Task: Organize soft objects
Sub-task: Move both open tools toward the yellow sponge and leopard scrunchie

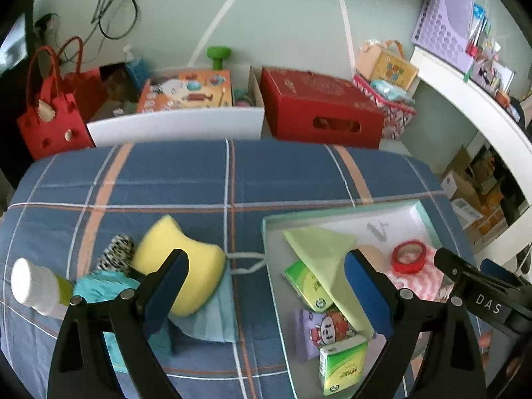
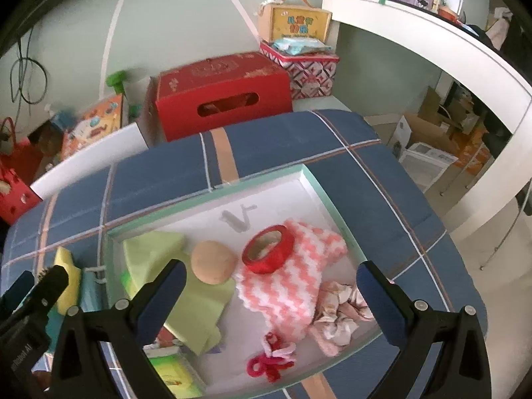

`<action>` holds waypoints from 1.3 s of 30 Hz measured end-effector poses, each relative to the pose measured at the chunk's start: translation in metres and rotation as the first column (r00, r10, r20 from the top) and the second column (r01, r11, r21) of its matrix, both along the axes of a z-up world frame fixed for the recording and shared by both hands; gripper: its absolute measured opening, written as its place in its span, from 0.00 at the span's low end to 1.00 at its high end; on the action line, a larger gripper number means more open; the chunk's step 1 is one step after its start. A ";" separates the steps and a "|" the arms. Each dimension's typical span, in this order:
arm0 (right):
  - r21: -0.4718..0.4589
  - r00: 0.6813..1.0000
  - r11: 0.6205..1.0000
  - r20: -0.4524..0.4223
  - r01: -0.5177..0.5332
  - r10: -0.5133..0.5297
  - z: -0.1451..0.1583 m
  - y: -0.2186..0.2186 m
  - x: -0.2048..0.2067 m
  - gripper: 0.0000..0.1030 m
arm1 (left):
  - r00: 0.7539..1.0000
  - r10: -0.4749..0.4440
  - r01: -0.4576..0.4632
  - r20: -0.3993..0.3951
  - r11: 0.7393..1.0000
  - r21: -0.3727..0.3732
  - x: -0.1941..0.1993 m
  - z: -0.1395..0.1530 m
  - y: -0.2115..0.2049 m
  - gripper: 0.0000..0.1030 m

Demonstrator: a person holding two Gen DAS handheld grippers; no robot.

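Observation:
My left gripper (image 1: 266,289) is open and empty above the blue plaid cover (image 1: 166,173). A yellow sponge (image 1: 179,262) lies on a teal cloth (image 1: 212,316) by its left finger, next to a leopard scrunchie (image 1: 116,256) and a white-capped bottle (image 1: 33,286). My right gripper (image 2: 272,289) is wide open over the mint-rimmed tray (image 2: 309,179), holding nothing. In the tray lie a pink-and-white knitted cloth (image 2: 299,296), a red tape roll (image 2: 267,252), a tan puff (image 2: 212,266), a green cloth (image 2: 159,256), a pink scrunchie (image 2: 339,316), a yarn bow (image 2: 272,359) and tissue packs (image 1: 342,365).
Beyond the cover's far edge stand a red box (image 1: 319,106), a white bin (image 1: 176,123) of toys and red bags (image 1: 50,113). A curved white desk (image 2: 432,40) runs along the right, with cardboard boxes under it. The cover drops off on the right.

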State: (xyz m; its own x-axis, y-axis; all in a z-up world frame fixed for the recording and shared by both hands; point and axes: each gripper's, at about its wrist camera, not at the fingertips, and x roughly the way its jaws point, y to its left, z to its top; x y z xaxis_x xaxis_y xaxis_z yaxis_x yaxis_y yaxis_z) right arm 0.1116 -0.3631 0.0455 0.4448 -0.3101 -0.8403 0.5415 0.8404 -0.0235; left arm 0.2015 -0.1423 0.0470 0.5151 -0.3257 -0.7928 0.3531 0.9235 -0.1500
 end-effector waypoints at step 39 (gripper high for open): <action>0.402 0.937 0.849 0.081 -0.343 0.340 -0.072 0.151 0.097 0.80 | 0.961 0.166 -0.169 -0.220 0.986 0.009 0.089 -0.028 0.149 0.89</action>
State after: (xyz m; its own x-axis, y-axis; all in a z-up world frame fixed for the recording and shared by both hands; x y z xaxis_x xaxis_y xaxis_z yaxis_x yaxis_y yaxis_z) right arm 0.2089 -0.2123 -0.0266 0.4656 0.2277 -0.8552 0.2178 0.9071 0.3601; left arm 0.2901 0.0072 0.0193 0.3766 -0.2576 -0.8898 0.1509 0.9648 -0.2154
